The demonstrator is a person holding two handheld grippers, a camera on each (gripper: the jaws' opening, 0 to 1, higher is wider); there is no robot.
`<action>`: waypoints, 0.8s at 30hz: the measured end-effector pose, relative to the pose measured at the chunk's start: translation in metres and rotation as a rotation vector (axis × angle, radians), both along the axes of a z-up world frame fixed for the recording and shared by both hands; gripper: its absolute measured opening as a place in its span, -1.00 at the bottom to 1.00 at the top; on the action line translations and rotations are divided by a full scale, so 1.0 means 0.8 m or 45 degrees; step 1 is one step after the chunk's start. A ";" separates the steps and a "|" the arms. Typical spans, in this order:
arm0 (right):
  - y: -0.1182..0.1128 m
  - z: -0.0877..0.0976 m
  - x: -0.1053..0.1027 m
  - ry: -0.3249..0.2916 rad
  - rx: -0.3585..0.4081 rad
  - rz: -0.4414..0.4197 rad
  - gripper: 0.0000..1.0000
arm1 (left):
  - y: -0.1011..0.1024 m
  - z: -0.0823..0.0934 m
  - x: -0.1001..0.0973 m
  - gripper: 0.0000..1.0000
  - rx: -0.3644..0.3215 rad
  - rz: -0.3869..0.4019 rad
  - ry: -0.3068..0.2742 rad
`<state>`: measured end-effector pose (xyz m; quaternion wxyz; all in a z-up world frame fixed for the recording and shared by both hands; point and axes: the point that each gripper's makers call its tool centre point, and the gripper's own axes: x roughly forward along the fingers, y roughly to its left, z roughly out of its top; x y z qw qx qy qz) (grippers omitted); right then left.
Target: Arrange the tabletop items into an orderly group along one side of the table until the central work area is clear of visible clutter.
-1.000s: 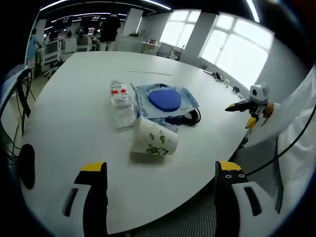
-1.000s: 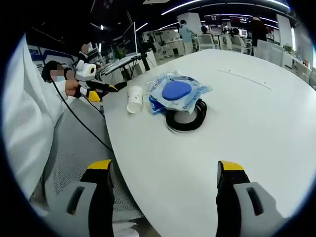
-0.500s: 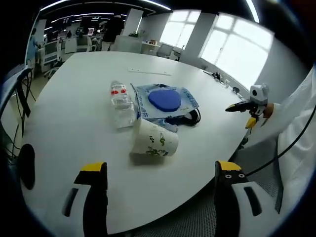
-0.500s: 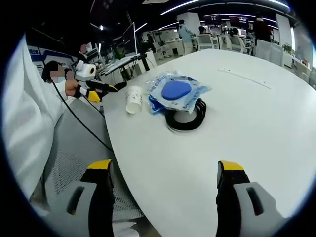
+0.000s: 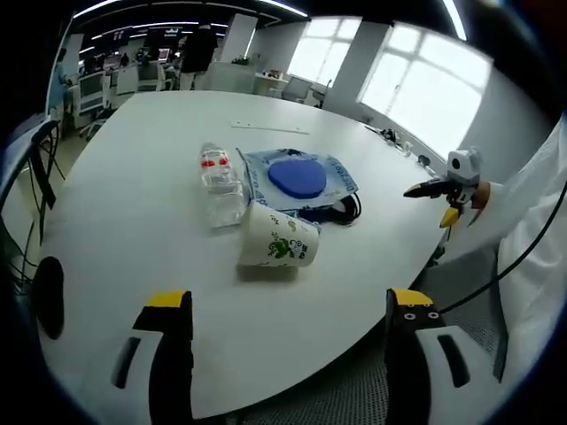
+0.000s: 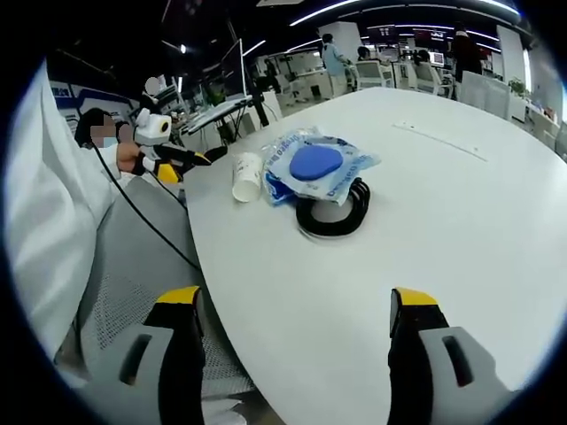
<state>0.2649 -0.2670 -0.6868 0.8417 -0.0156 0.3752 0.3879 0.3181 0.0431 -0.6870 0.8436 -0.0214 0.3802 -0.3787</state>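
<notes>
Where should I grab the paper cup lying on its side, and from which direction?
Grip the paper cup across its mid-body, coming down from above with the left gripper, which is nearest. It lies on its side beside the water bottle, its mouth turned toward the bottle and blue packet. Thin walls will probably crush, so close gently.

You have a white paper cup [image 5: 276, 246] with green print lying on its side on the white tabletop [image 5: 133, 221], touching a clear plastic bottle [image 5: 219, 188] that also lies flat. Just beside them, a blue-printed packet [image 5: 297, 180] rests partly on a coiled black cable [image 6: 333, 215].
</notes>
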 end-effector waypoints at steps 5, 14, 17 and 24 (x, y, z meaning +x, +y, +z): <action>0.001 0.001 0.005 -0.003 0.000 0.007 0.73 | 0.000 0.002 0.002 0.85 0.000 0.000 -0.002; 0.002 0.006 0.014 -0.008 0.000 0.019 0.72 | 0.001 0.007 0.007 0.85 0.005 0.002 -0.011; 0.002 0.007 0.016 -0.008 -0.001 0.025 0.72 | 0.000 0.009 0.011 0.85 0.005 0.001 -0.019; 0.001 0.012 0.026 -0.017 0.011 0.016 0.70 | -0.003 0.015 0.016 0.85 0.002 -0.004 -0.029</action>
